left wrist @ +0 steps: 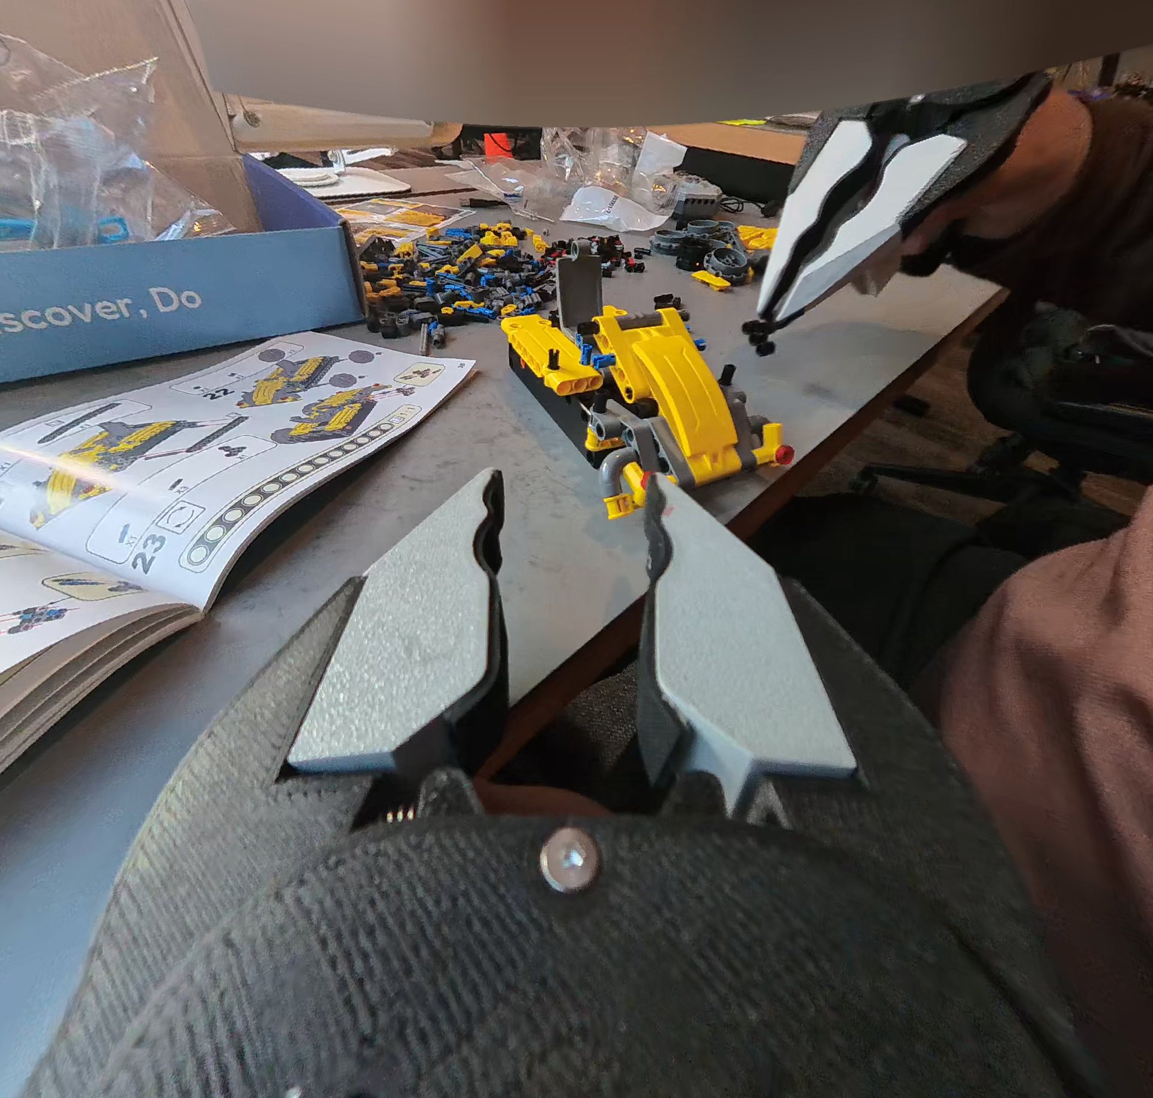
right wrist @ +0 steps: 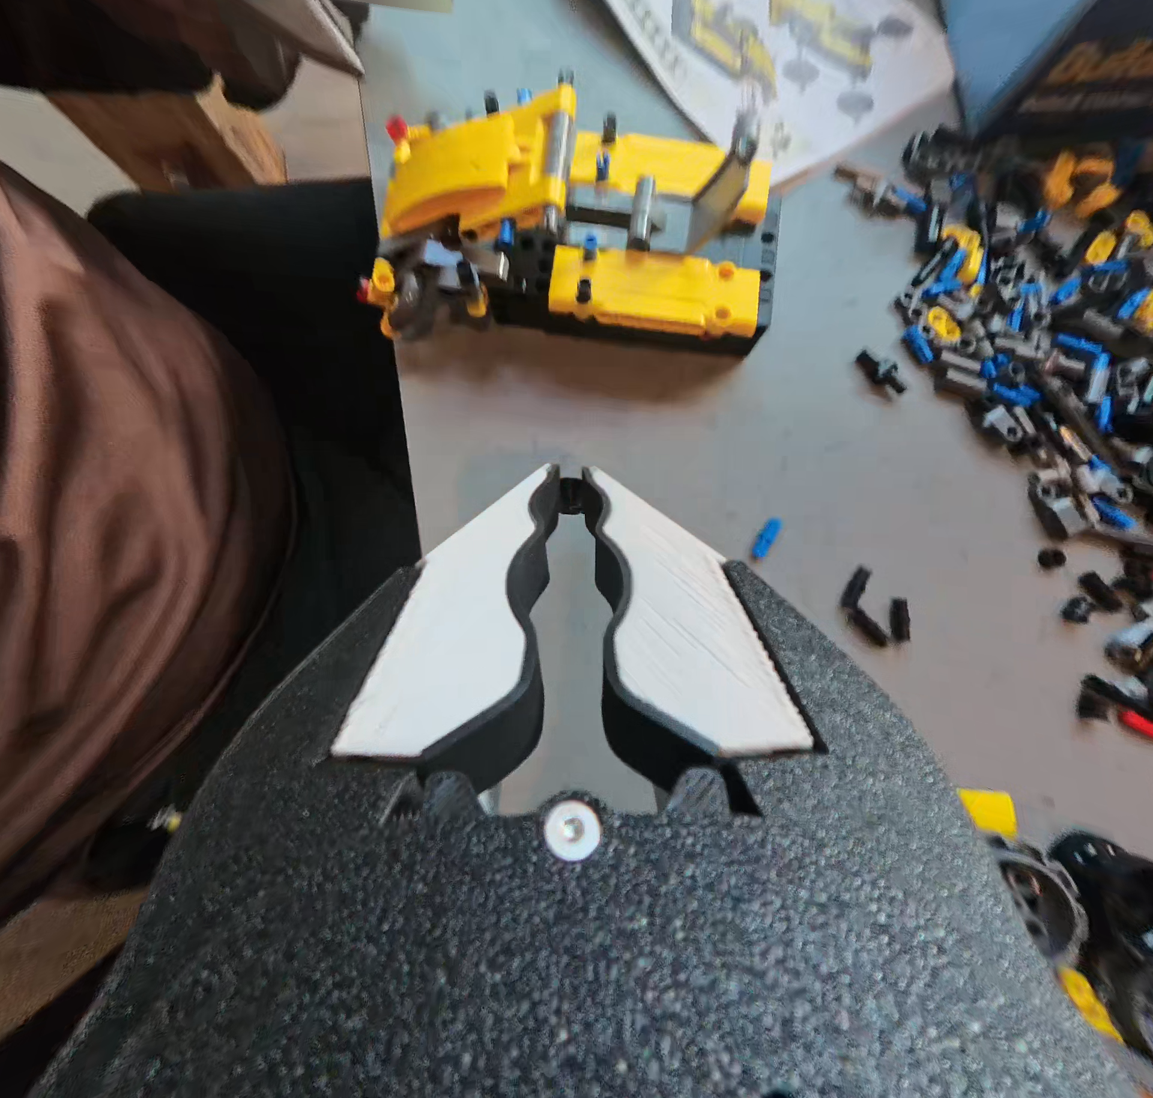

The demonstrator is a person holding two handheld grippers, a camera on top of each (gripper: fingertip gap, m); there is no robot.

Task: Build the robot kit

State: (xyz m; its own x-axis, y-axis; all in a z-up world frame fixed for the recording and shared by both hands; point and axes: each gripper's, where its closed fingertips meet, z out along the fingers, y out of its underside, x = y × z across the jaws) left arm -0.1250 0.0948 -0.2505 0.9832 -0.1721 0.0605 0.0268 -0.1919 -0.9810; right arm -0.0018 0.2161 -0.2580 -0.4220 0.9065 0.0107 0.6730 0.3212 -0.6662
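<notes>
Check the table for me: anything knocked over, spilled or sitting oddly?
Mostly tidy. The yellow model sits close to the table edge, its front nearly overhanging. A lone blue pin lies apart from the parts pile.

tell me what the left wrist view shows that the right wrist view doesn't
Only the left wrist view: the left gripper, open and empty near the table edge, clear plastic bags, grey wheel parts, and the right gripper from outside, shut on a small black piece.

Only the right wrist view: a lone blue pin on the table.

Both: the yellow model, instruction booklet, blue box and pile of loose parts.
</notes>
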